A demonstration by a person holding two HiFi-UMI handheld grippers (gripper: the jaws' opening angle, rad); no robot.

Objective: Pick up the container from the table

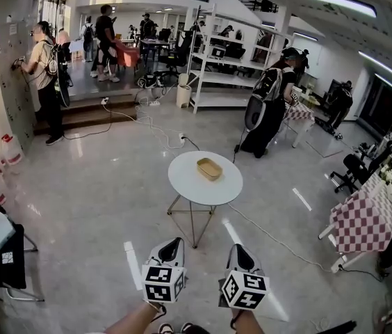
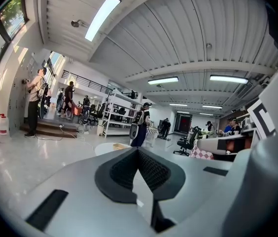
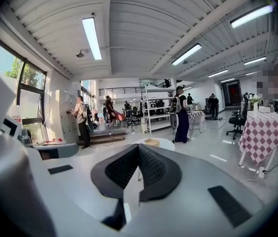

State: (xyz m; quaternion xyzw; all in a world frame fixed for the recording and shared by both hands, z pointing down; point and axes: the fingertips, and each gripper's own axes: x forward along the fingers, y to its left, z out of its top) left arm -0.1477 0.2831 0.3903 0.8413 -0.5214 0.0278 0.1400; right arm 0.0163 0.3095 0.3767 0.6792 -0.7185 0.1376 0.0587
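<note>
Both grippers are held low in front of the person, side by side and nearly level, noses aimed at the round counter ahead.

Left gripper [image 1: 176, 242]: jaws together, pads meeting at the tip, nothing between them.

Right gripper [image 1: 238, 248]: same, jaws closed on nothing, as its own view confirms. Judgement: they are carried closed because there is nothing within reach to grasp yet. Pointing them forward also keeps the target in both gripper views, just above the jaw tips.

Bare glossy floor separates the grippers from the counter; they are well apart from it.

Counter [image 1: 182, 186]: small white round top on a thin wire-frame leg. The container [image 1: 209, 168] sits on it alone, a shallow tan rectangular tray, upright, slightly toward the far side of the top. It is untouched, so the pick-up has not begun. Judgement: with nothing else on the counter, either gripper can come in from the near edge. The jaws must open before arrival, and the thin rim looks like the only purchase.

Beyond, a person with a backpack [image 1: 272, 110] stands near white shelving [image 1: 217, 61]. A checkered table [image 1: 366, 218] stands at right.
</note>
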